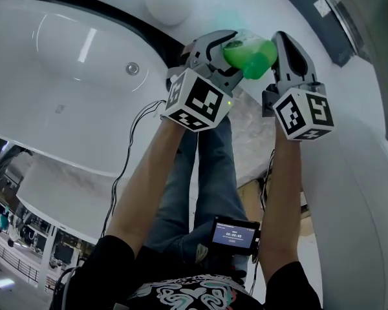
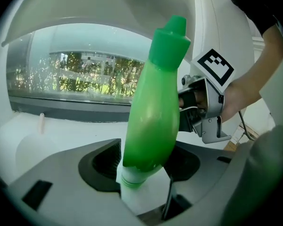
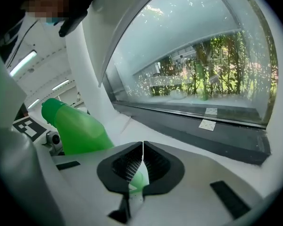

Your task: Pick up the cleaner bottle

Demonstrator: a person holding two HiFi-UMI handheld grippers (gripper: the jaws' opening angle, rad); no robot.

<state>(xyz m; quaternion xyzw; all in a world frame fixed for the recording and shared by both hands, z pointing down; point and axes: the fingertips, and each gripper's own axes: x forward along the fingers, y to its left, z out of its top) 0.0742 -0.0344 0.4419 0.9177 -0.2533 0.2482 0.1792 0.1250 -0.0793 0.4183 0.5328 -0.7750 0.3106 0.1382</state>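
Observation:
The green cleaner bottle (image 1: 249, 55) is up at the white tub ledge between my two grippers. In the left gripper view the bottle (image 2: 153, 112) leans right, cap up, and its pale ribbed lower end sits between the wide-spread jaws of my left gripper (image 2: 144, 166). The pads stand close beside it and I see no squeeze. My right gripper (image 3: 141, 166) has its pads closed to a hairline; the bottle (image 3: 78, 131) lies to its left, with a patch of green showing under the pads. The right gripper (image 2: 203, 109) shows just behind the bottle. In the head view both the left gripper (image 1: 210, 50) and the right gripper (image 1: 291, 57) flank the bottle.
A white bathtub (image 1: 84, 63) with a metal drain (image 1: 132, 68) fills the left. A white round object (image 1: 168, 2) sits on the ledge. A large window (image 3: 203, 74) with a dark sill (image 3: 207, 126) runs behind the ledge. A small screen device (image 1: 235, 233) is at the person's waist.

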